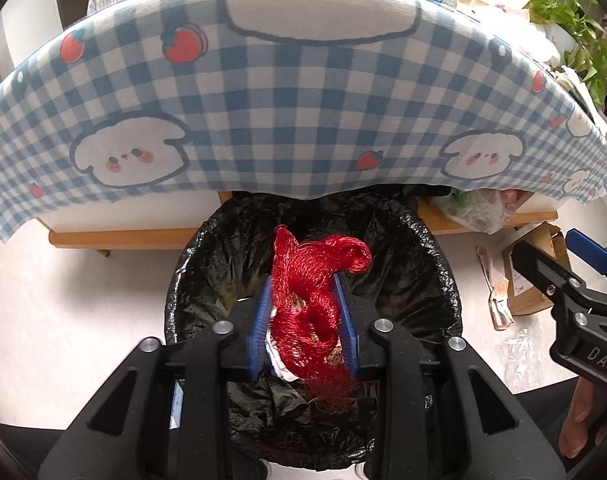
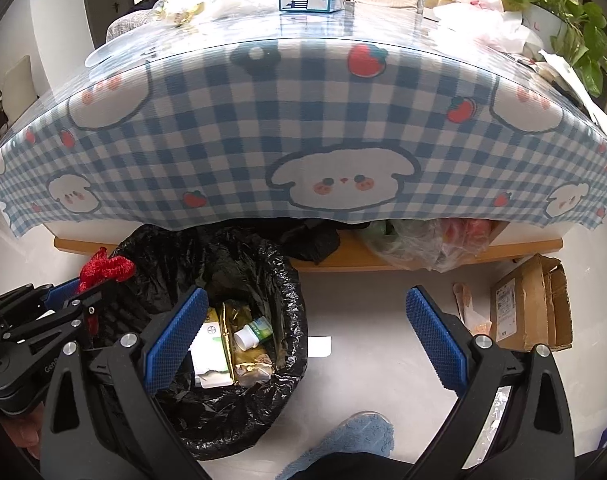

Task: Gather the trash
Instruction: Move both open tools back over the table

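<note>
Your left gripper (image 1: pixel 305 320) hangs over the bin (image 1: pixel 443 280), a wad of red mesh (image 1: pixel 311 292) between its blue pads (image 1: pixel 263 312). The mesh touches both pads, with a scrap of foil tucked beside it, but whether the pads press it or merely bracket it cannot be told. Mesh and gripper sit directly above the bin's black liner.

Your right gripper (image 2: pixel 303 336) stands wide open with nothing between its fingers, its left finger (image 2: pixel 179 336) over the bin's right rim and its right finger (image 2: pixel 435 340) over bare floor beside the bin. Inside the bin lie a white carton (image 2: pixel 211 356), a gold wrapper (image 2: pixel 243 344) and a small bottle (image 2: pixel 253 334). Behind the bin hangs the checked tablecloth (image 2: pixel 223 140); a cardboard box (image 2: pixel 527 304) sits well right of the bin.
</note>
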### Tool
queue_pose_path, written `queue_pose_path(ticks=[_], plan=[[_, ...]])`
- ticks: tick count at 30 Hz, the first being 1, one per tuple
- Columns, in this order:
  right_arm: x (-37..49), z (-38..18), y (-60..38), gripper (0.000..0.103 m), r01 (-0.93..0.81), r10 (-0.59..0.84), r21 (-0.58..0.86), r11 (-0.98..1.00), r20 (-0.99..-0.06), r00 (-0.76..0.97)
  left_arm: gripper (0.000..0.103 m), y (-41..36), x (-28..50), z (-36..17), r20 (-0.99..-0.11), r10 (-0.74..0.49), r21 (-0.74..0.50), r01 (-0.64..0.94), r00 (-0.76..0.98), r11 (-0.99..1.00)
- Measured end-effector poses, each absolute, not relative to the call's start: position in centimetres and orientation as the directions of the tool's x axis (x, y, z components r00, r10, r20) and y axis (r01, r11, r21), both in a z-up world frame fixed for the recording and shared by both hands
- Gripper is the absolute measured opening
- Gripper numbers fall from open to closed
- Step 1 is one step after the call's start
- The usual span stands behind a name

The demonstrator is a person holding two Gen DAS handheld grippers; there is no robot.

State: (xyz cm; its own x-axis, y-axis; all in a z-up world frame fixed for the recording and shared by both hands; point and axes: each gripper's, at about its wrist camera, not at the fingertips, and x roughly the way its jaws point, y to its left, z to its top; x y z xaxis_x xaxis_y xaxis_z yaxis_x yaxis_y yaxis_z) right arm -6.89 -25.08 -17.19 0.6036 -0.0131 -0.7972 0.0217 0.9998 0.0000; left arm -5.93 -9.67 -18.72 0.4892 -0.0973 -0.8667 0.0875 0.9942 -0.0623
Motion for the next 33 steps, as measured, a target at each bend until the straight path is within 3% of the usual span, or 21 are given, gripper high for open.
queue_pose_path(ticks=[3,13,21,33], plan=[[-6.8,-17.2,-25.2,0.095,0.026,-0.013,0.004,1.0,-0.797,0.603,0.05,-9.8,-6.0,-18.5,-0.863,-0.078,-0.043,0.081,0.5,0.996],[-6.6,-15.5,-23.9,0.095,-0.003,-0.009,-0.014,1.0,-0.778,0.628,0.087,-8.7,-6.3,-16.8,-0.849,-0.05,-0.015,0.07,0.526,0.997],[-6.0,-13.3,-23.1,0.095,-0.004,-0.007,-0.013,1.0,-0.76,0.65,0.096,-7.5,-6.2,-13.6,-0.827,-0.071,-0.037,0.073,0.557,0.997],[-4.8,-8.6,-22.5,0.095,0.005,-0.018,-0.02,1.0,-0.712,0.702,0.097,-6.0,-5.1,-8.4,-0.794,-0.079,-0.044,0.073,0.603,0.996]])
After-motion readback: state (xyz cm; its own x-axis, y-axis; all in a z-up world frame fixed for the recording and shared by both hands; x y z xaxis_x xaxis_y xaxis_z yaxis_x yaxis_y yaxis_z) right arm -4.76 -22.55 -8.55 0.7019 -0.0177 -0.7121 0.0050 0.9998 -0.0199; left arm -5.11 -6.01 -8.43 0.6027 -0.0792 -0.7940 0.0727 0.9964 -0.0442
